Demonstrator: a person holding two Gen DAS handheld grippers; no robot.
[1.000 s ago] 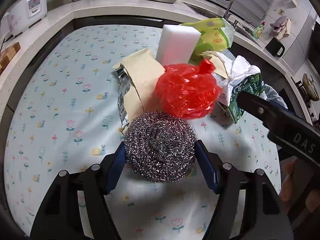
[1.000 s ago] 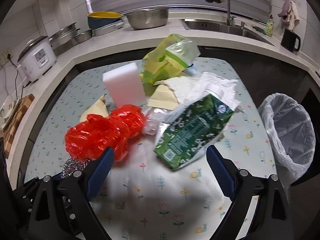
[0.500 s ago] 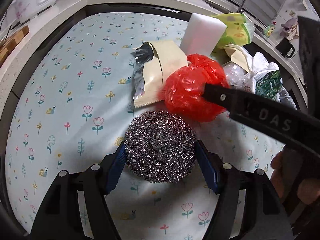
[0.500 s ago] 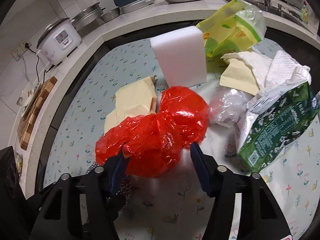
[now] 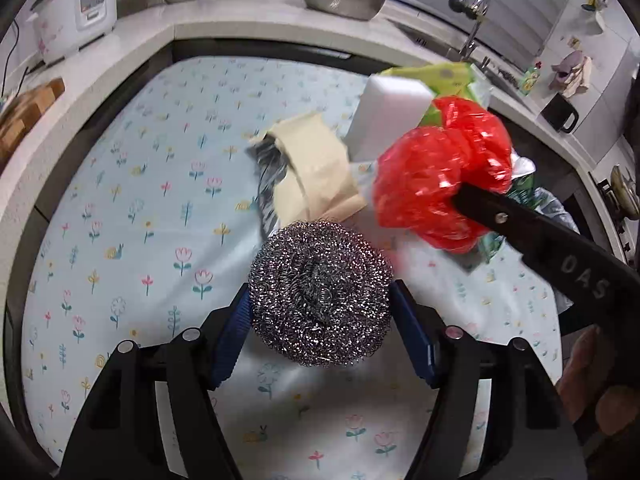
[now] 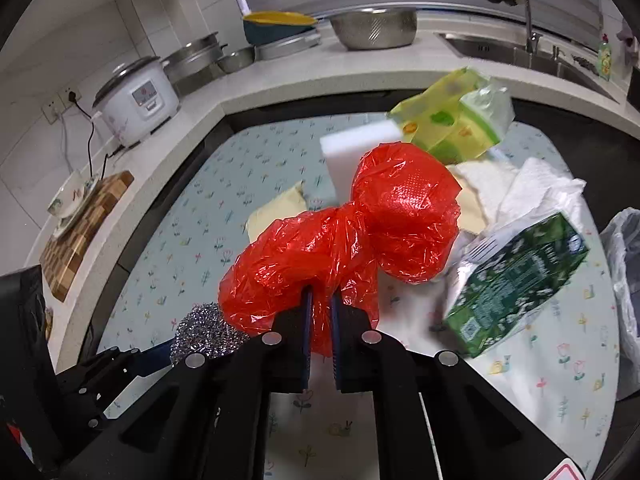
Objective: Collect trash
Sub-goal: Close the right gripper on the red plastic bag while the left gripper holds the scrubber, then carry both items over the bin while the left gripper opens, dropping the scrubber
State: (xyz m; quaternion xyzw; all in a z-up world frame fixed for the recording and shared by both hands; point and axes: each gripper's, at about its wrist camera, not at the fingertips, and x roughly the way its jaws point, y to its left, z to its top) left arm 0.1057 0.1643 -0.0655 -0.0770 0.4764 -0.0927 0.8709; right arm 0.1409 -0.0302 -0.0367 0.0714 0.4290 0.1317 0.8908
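My left gripper (image 5: 320, 298) is shut on a round steel-wool scourer (image 5: 320, 272), held just above the flowered tablecloth (image 5: 120, 220). To its right, my right gripper (image 6: 320, 306) has its jaws closing on a crumpled red plastic bag (image 6: 340, 236), with the blue pads pinching the film at the bag's near end. The bag (image 5: 436, 184) hangs lifted off the cloth. The scourer (image 6: 204, 332) also shows at the lower left of the right wrist view.
A pile lies behind: a white sponge block (image 6: 352, 144), a yellow-green pack (image 6: 452, 116), a beige pouch (image 5: 316, 168), white tissue (image 6: 536, 188) and a green carton (image 6: 516, 276). A lined bin (image 6: 624, 280) stands off the table's right edge. Counter with rice cooker (image 6: 136, 100) and sink behind.
My right gripper swung left from the green carton to the red bag, closed on it and lifted it. The left gripper kept its hold on the scourer and rose a little.
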